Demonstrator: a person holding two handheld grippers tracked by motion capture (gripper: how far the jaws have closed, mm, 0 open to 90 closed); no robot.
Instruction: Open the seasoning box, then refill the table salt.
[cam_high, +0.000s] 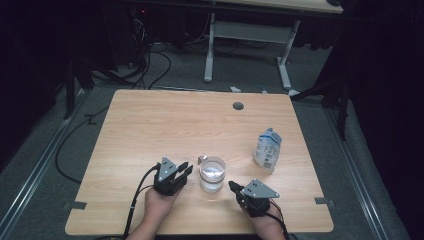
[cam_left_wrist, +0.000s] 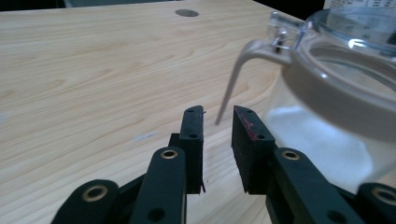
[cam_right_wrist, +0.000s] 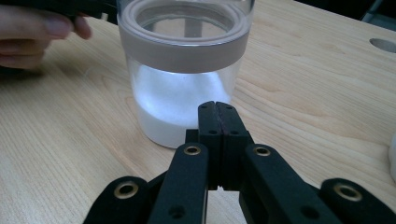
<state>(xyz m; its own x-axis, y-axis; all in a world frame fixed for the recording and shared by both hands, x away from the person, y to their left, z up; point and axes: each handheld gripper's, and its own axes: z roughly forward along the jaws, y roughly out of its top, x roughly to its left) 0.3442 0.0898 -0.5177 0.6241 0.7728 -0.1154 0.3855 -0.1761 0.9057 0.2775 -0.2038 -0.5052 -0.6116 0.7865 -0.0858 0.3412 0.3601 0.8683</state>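
Observation:
A clear glass jar (cam_high: 212, 174) with white powder in its bottom stands open-topped near the table's front edge. In the left gripper view the jar (cam_left_wrist: 336, 112) is at the right, with a grey band under its rim and a thin wire bail (cam_left_wrist: 236, 74) hanging off its hinge. My left gripper (cam_high: 186, 169) sits just left of the jar; its jaws (cam_left_wrist: 218, 122) stand slightly apart with nothing between them. My right gripper (cam_high: 232, 185) lies just right of the jar (cam_right_wrist: 184, 70), jaws (cam_right_wrist: 218, 106) pressed together and empty, pointing at the jar's base.
A white and blue pouch (cam_high: 267, 148) stands to the right of the jar. A round grommet hole (cam_high: 238, 105) is at the table's far side. Beyond the table (cam_high: 150, 125) are desk legs and cables on the floor.

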